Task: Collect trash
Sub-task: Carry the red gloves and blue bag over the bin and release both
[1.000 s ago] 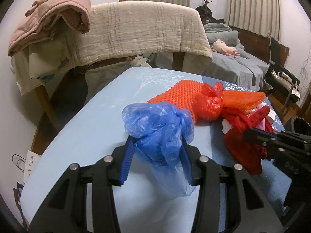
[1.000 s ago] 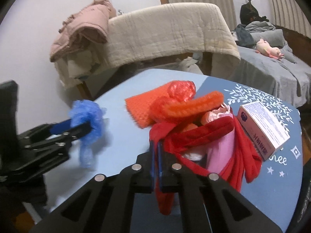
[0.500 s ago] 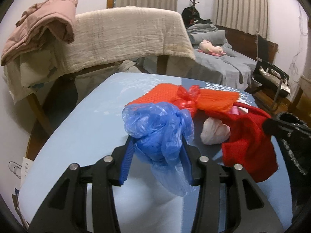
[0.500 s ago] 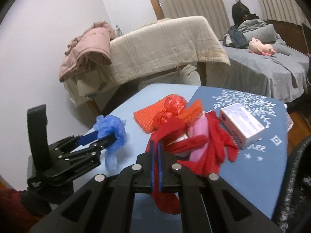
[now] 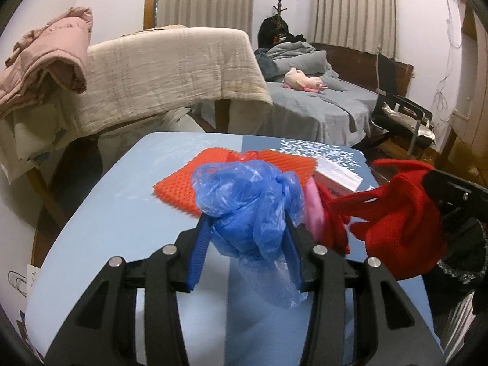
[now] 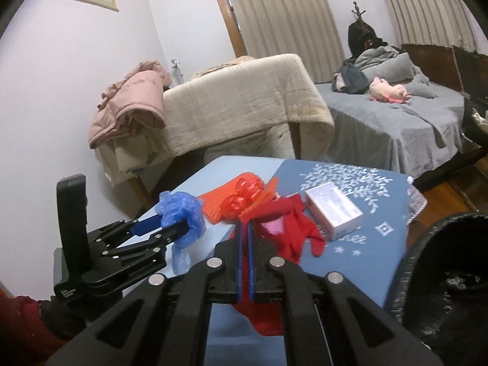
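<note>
Trash mid-carry: left gripper [image 5: 247, 231] jaws clamped blue plastic bag [image 5: 248, 201], right gripper [image 6: 244, 238] jaws pinched red glove [image 6: 292, 228]; next, likely drop both in black bin [image 6: 439, 274].

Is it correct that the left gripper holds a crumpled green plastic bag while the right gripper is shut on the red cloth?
Not quite. The plastic bag in the left gripper is blue, not green, as the left wrist view shows. The rest holds: the right gripper is shut on the red cloth.
</note>
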